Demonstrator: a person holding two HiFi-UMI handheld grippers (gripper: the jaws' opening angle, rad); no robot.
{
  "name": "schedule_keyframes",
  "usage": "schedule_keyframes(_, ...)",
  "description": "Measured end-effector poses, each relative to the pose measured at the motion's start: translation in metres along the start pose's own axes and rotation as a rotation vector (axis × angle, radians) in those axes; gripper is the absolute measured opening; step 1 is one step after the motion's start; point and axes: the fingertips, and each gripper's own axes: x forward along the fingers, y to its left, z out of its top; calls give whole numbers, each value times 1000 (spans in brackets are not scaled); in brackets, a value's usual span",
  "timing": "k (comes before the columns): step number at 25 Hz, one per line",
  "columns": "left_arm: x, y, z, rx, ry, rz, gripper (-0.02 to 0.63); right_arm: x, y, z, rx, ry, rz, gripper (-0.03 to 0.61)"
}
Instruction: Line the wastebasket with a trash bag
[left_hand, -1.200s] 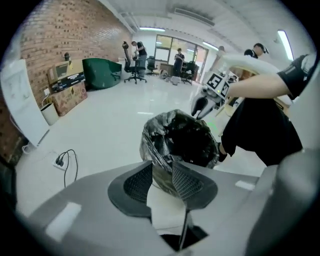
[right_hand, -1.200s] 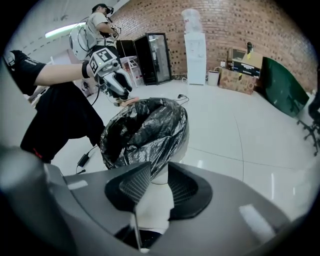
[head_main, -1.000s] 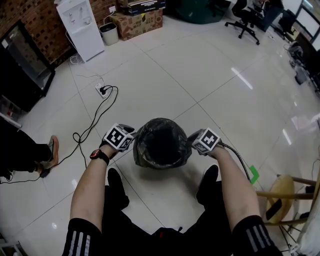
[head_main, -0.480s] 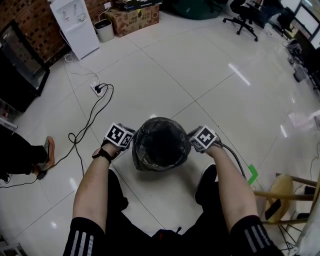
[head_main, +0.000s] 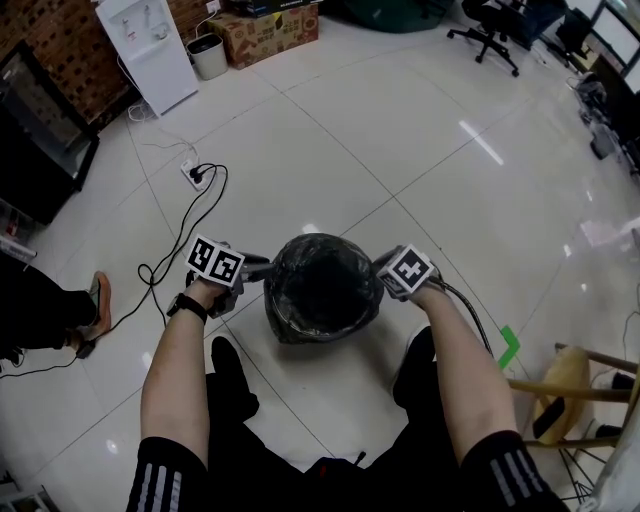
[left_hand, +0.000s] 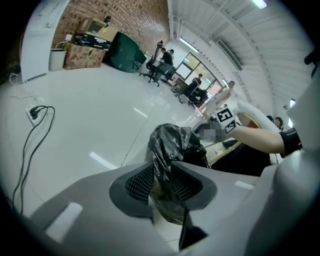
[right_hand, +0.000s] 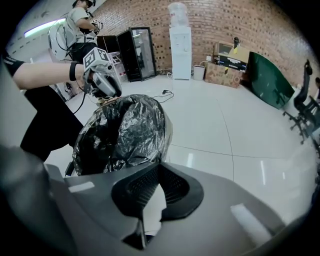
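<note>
A black trash bag lines a round wastebasket that stands on a pale tiled floor, just in front of the person's feet. The bag's film is folded out over the rim and hangs crinkled down the outside. The person holds a gripper at each side of the basket, both angled downward at the rim. The left gripper meets the basket's left edge. In the left gripper view its claw stands partly apart, having just been opening, and a bunched fold of black bag fills the gap between the ribbed pads. The right gripper meets the right edge. In the right gripper view its claw is closed, tips together, right at the hem of the bag's overhang. Whether a pinch of film is caught between those tips cannot be told.
</note>
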Motion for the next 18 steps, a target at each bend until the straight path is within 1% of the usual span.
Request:
schedule_keyframes(1,2,-3,-3,13,19,-6,116,0,-1,1,-2,-1,-6,6)
schedule_keyframes(3,7,-2,-8,44,62,20,130,-1,0,3,0,-1,-7,6)
schedule_keyframes(4,9,2,-11,60,82,49,124,-1,1,3,4,-2,-2,6)
schedule_keyframes(5,9,7,-13,72,95,85,85,0,2,2,8,-1,2,6)
schedule_keyframes(6,9,13,-14,79,100,122,8,0,3,1,12,0,6,6)
schedule_keyframes(9,6,27,-14,79,94,184,7,3,2,-1,16,1,1,6)
schedule_keyframes(13,9,37,-13,86,85,244,6,10,-6,-2,30,5,-43,6)
schedule_keyframes(16,15,47,-18,108,112,316,6,14,-12,3,54,-21,-63,6)
schedule_keyframes(18,21,55,-24,118,132,365,5,18,-16,3,88,-41,-64,6)
